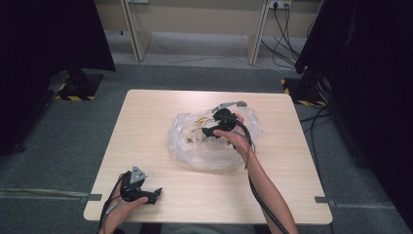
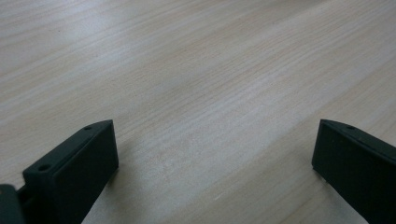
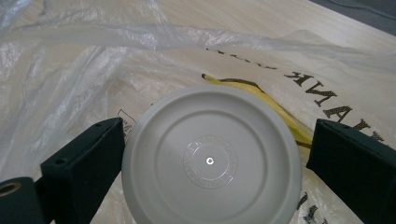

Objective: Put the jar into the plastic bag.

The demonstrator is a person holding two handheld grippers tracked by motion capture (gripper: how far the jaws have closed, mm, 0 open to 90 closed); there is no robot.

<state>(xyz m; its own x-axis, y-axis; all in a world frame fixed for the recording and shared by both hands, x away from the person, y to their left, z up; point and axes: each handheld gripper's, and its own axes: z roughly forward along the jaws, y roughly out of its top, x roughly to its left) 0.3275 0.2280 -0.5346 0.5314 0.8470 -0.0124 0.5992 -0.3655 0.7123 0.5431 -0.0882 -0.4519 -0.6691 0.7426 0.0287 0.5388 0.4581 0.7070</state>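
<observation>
My right gripper (image 3: 212, 158) has its two black fingers (image 3: 84, 168) spread wide, one on either side of a round white lid (image 3: 211, 161) that I see face-on between them. The left-hand finger in the right gripper view sits just beside the lid's rim, perhaps touching it; the other finger (image 3: 355, 172) stands a little apart from the rim, so I am not clamped on it. Behind the lid lies a clear plastic bag (image 3: 70, 74), crumpled, with dark printed letters and a yellow curved mark on it. From the high view, my right gripper (image 1: 220, 124) hangs over that bag (image 1: 195, 151), which sits near the middle of the table (image 1: 146, 112), slightly toward the far right. A small grey object (image 1: 233, 104) lies at the bag's far edge.

My left gripper (image 2: 215, 172) also has its fingers (image 2: 74, 172) wide apart, with nothing between them but bare pale wood grain (image 2: 196, 70). In the high view it (image 1: 139, 187) rests low at the near left corner of the table, held in my left hand (image 1: 119, 209), well apart from the bag. My right forearm (image 1: 265, 190) reaches in from the near edge with the black cable (image 1: 258, 195) trailing along it.
</observation>
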